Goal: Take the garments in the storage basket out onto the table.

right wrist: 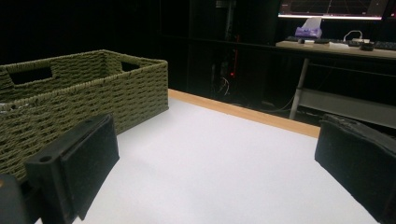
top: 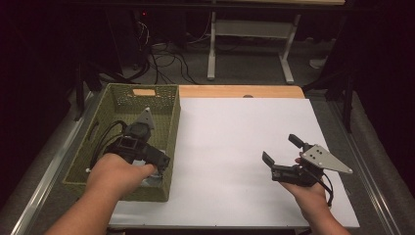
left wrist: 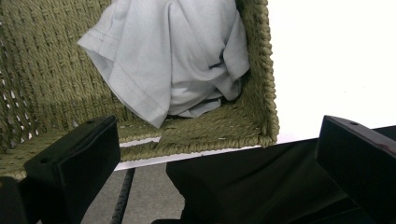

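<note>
A green woven basket [top: 122,98] stands on the left of the white table sheet [top: 235,137]. A crumpled pale grey cloth [left wrist: 173,56] lies in its near right corner, with a bit of the cloth [top: 152,179] showing past the hand in the high view. My left gripper [top: 155,166] hangs inside the basket above that corner. It is open [left wrist: 217,126], its jaws wide apart and holding nothing. My right gripper [top: 280,148] is held low over the sheet on the right. It is open [right wrist: 217,123] and empty, facing the far table edge with the basket [right wrist: 93,93] to its left.
A wooden strip [top: 240,91] runs along the table's far edge. Beyond it are a white desk frame [top: 249,46] and cables on the floor [top: 166,61]. Metal rails [top: 372,181] border both sides of the table. The person's dark clothing [left wrist: 261,186] lies below the basket's near wall [left wrist: 261,93].
</note>
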Available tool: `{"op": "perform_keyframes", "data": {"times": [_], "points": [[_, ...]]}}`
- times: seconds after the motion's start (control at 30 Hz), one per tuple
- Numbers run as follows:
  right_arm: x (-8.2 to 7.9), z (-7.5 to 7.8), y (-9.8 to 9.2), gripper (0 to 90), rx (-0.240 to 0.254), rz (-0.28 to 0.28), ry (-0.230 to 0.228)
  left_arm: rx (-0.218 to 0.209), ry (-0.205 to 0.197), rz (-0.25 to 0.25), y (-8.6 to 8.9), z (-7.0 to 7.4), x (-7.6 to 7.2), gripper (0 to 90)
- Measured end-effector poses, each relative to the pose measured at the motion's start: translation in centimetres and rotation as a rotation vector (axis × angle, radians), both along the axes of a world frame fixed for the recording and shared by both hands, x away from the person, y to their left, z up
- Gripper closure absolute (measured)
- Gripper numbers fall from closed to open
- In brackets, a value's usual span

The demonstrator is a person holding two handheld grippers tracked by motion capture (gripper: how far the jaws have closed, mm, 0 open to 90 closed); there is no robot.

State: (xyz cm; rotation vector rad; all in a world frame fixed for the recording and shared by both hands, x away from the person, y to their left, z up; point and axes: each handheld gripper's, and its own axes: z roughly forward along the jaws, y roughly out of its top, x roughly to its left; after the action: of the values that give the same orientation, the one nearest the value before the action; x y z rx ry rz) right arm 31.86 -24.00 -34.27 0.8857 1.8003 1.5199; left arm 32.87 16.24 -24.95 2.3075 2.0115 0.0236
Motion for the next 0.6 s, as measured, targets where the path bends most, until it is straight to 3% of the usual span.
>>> {"op": "perform_keyframes", "data": {"times": [0.6], "points": [[0.03, 0.01, 0.06, 0.8, 0.002, 0.001, -0.002, -0.003, 0.003, 0.003, -0.24, -0.06, 0.0, 0.7]]}}
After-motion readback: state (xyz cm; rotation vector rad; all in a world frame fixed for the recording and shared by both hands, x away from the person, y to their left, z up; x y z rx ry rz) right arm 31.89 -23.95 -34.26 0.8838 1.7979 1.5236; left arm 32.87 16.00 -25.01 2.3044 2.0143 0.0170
